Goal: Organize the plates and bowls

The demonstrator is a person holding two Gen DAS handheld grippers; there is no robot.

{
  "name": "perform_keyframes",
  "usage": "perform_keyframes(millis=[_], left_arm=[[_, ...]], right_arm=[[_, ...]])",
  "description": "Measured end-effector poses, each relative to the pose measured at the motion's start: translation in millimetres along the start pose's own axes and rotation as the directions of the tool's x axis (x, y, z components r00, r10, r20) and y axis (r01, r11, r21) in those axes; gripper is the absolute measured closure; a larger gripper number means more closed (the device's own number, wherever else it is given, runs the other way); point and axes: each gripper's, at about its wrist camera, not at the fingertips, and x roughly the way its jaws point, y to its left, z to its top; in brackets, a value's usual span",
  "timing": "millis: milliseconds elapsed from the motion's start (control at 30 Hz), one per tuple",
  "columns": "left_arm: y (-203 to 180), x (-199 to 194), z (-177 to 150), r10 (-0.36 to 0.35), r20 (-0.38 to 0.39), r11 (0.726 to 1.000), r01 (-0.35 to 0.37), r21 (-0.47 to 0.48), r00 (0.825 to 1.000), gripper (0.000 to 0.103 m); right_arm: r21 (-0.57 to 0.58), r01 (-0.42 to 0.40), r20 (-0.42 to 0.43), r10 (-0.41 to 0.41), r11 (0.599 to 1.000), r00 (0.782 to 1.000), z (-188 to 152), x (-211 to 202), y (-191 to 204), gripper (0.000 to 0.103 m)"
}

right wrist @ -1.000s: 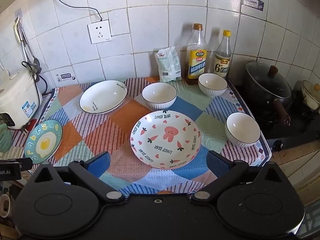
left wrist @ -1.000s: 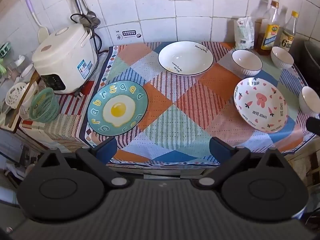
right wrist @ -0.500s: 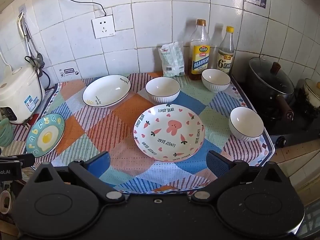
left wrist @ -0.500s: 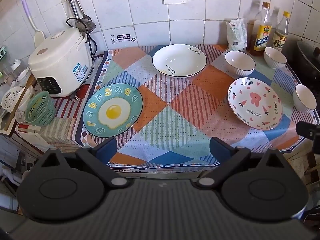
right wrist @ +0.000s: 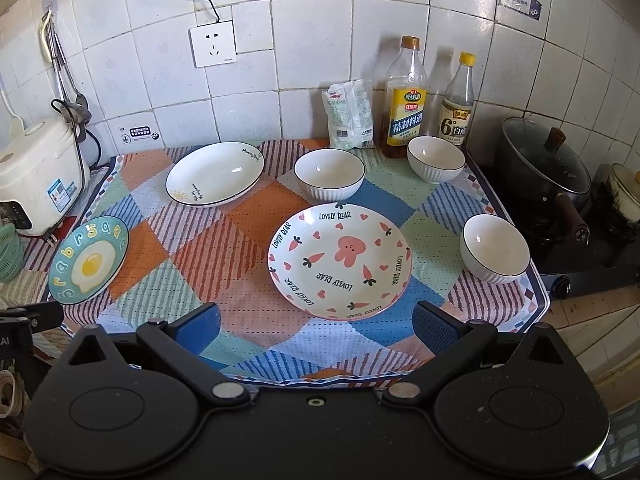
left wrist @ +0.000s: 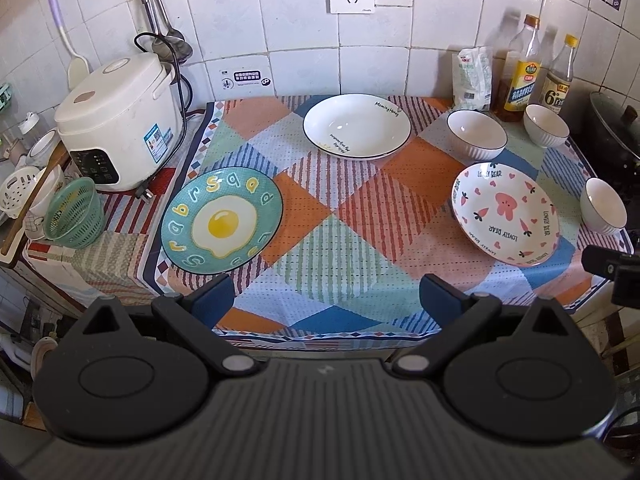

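Both wrist views look down from the front, sharing the patchwork cloth [left wrist: 332, 216].

The pot [left wrist: 616, 128] is cut by the right edge of the left view, so only its lid side shows. The other gripper [left wrist: 614, 276] there shows only as a dark piece at the right edge, its fingers hidden. In the right view the green basket [right wrist: 8, 252] is cut by the left edge. The print on the wall sticker [right wrist: 520, 2] is too small to read.
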Motion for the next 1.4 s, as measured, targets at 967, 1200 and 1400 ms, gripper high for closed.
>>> perform_keyframes(millis=[967, 1200, 1400], left_arm=[[-2, 5, -5, -0.006, 0.006, 1.000, 0.005, 0.023, 1.000, 0.003], [0, 6, -3, -0.009, 0.008, 0.999, 0.008, 0.032, 1.000, 0.003], [-2, 11, -1, -0.011, 0.000, 0.998, 0.011, 0.063, 1.000, 0.003]], right_arm=[[0.012, 0.020, 0.019, -0.020, 1.000, 1.000, -9, 0, -9, 0.000], [0.016, 0.020, 0.023, -0.020, 1.000, 1.000, -8, 2, -9, 0.000], [0.007, 0.017, 0.024, -0.017, 1.000, 1.000, -4, 6, -5, 0.000]])
